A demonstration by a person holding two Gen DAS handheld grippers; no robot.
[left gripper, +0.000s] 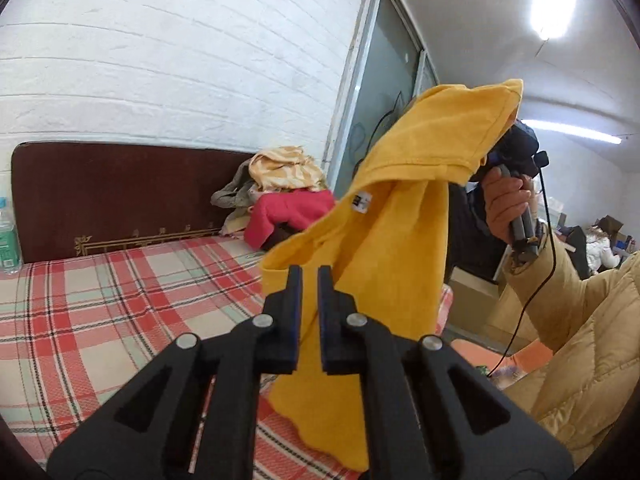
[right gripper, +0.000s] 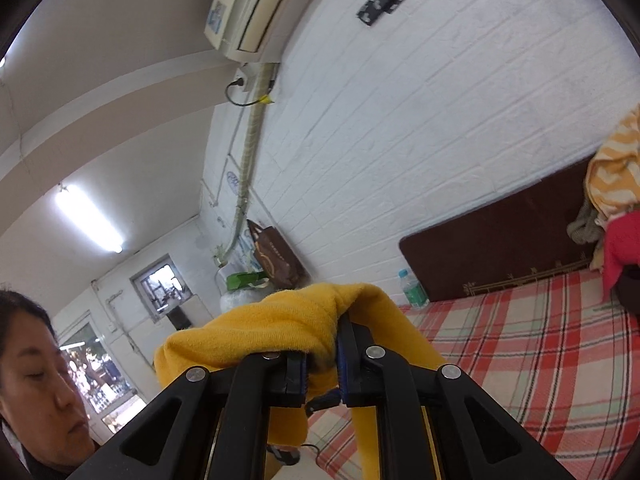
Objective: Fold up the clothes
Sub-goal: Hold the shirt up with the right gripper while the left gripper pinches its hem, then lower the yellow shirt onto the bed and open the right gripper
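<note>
Your left gripper has its jaws narrowed to a slim gap around a fold of the yellow garment at the centre of the left wrist frame; whether the pads actually bite the cloth you cannot tell from here. Your right gripper is clenched on a bunched ridge of the same yellow garment, low centre in the right wrist frame, and the cloth spills over its jaws. The garment hangs in the air between your two hands, above the plaid bed. It looks light, soft and limp, a knit that drapes and bunches, so expect it to sag. Take it by the hems or the collar seam, not by loose middle cloth. A small white label sits inside the neckline; its dark print is too small to read. A green-labelled bottle stands by the headboard, writing unreadable.
</note>
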